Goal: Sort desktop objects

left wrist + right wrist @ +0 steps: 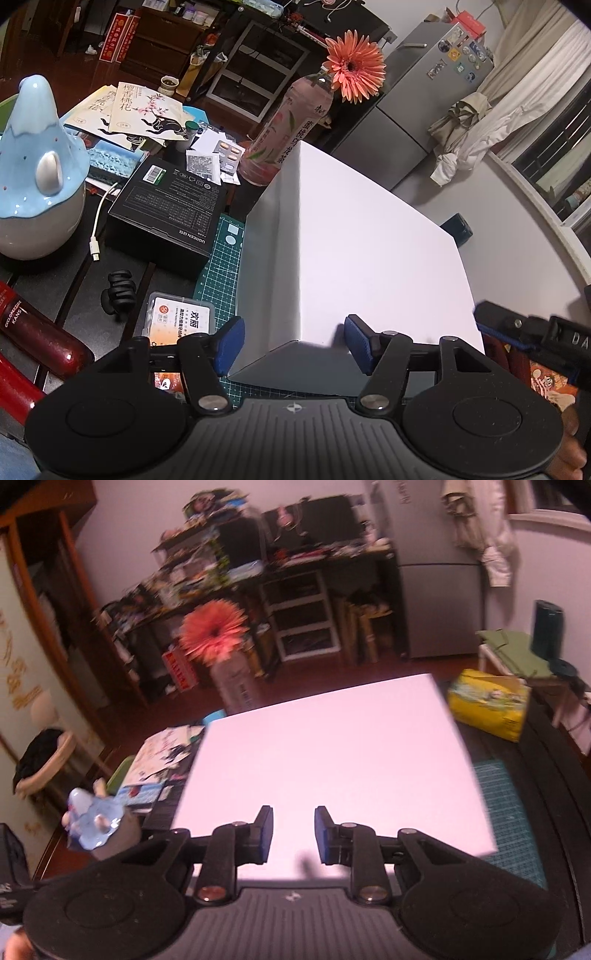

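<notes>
A large white box point(347, 258) stands on a green cutting mat point(218, 266) in the middle of the desk. My left gripper point(293, 341) is open, its blue pads on either side of the box's near corner. My right gripper point(293, 834) is open and hovers over the white box's top point(332, 760); nothing is between its fingers. The right gripper's tip also shows at the right edge of the left wrist view point(517, 328). That right wrist view is blurred by motion.
A black UGREEN box point(166, 210), a small orange-labelled plastic case point(181, 321), a black hair claw point(120, 291), a white USB cable point(96, 221), a blue ceramic jar point(37, 170), a red bottle point(37, 332), a drink bottle holding a flower point(288, 129), papers point(140, 110) and a yellow box point(487, 705) crowd the desk.
</notes>
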`<action>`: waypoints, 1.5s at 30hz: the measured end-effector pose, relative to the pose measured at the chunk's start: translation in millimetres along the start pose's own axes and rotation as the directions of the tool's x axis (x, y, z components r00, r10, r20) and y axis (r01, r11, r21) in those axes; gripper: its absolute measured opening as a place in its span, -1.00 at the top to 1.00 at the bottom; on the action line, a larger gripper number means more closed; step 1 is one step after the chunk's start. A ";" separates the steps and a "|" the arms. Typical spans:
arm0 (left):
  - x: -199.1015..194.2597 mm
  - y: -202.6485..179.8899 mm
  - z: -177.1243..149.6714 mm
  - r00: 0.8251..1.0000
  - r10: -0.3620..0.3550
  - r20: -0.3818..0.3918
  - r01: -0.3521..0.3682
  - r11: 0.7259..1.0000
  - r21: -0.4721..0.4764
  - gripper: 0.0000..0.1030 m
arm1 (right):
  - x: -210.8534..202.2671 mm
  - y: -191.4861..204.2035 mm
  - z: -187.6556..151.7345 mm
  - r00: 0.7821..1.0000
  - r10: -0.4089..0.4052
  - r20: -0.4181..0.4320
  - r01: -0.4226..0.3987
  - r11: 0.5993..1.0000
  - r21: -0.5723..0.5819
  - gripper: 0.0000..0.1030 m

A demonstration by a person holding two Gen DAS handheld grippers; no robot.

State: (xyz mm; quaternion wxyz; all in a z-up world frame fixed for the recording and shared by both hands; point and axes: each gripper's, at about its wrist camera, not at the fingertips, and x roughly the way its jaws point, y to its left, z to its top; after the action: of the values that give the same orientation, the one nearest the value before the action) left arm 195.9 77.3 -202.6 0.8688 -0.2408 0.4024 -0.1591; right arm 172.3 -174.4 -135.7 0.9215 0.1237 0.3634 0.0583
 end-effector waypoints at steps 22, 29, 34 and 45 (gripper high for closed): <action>0.3 3.0 1.3 1.000 -0.012 -0.008 0.012 1.000 -0.016 -0.23 | 70.7 79.1 79.8 0.982 -0.086 -0.166 0.041 0.965 -0.257 0.57; 0.9 4.3 2.5 1.000 -0.017 -0.014 0.017 1.000 -0.018 -0.25 | 99.9 91.3 90.2 0.971 -0.112 -0.211 0.047 0.956 -0.291 0.57; 2.2 5.7 3.5 1.000 -0.021 -0.019 0.020 1.000 -0.021 -0.26 | 111.6 105.8 91.3 0.967 -0.133 -0.218 0.053 0.939 -0.340 0.57; 3.4 7.4 4.3 0.999 -0.031 -0.024 0.030 0.999 -0.032 -0.26 | 135.7 105.7 108.4 0.965 -0.166 -0.204 0.104 0.954 -0.281 0.57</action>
State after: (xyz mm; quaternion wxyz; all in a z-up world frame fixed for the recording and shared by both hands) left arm 202.0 83.1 -206.3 0.8572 -0.2588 0.4119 -0.1690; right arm 343.6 -66.0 -119.6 0.8843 -0.0349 0.4620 0.0572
